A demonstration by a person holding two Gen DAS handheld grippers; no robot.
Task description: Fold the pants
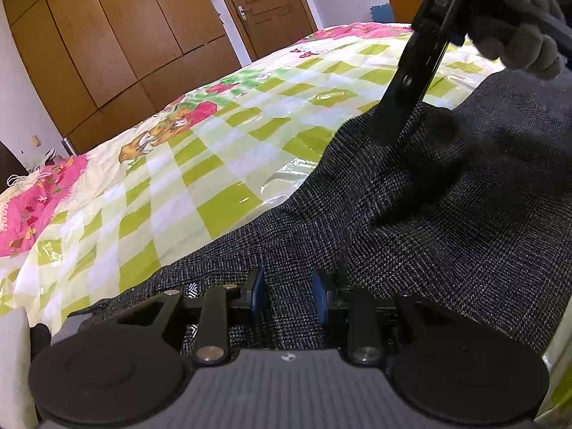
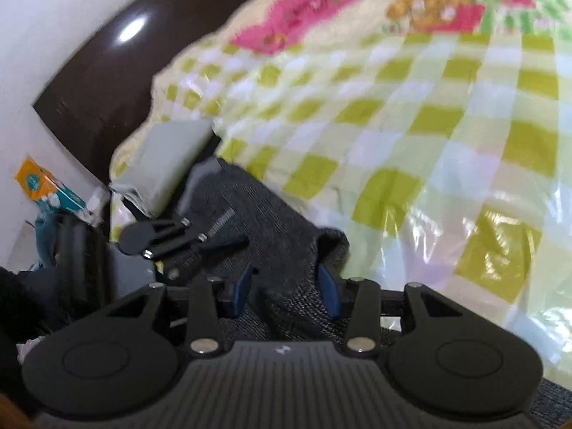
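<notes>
Dark grey checked pants (image 1: 447, 214) lie rumpled on a bed cover (image 1: 214, 164) of green and white squares, toward its near edge. Left gripper (image 1: 289, 287): jaws partly open, a ridge of the cloth between the blue pads – whether they pinch it cannot be told. Right gripper (image 2: 286, 286): jaws parted, a fold of pants between them – grip uncertain in the blurred view.

The pants (image 1: 447, 221) are rough woven cloth, dark grey with tiny light specks, and not shiny. Under them, the bed cover (image 1: 200, 164) is smooth, shiny plastic that glints. The left tongs (image 1: 289, 287) are dull black plastic with blue pads and small shiny metal pins. Far behind them, the wardrobe (image 1: 107, 46) is smooth brown wood.
</notes>
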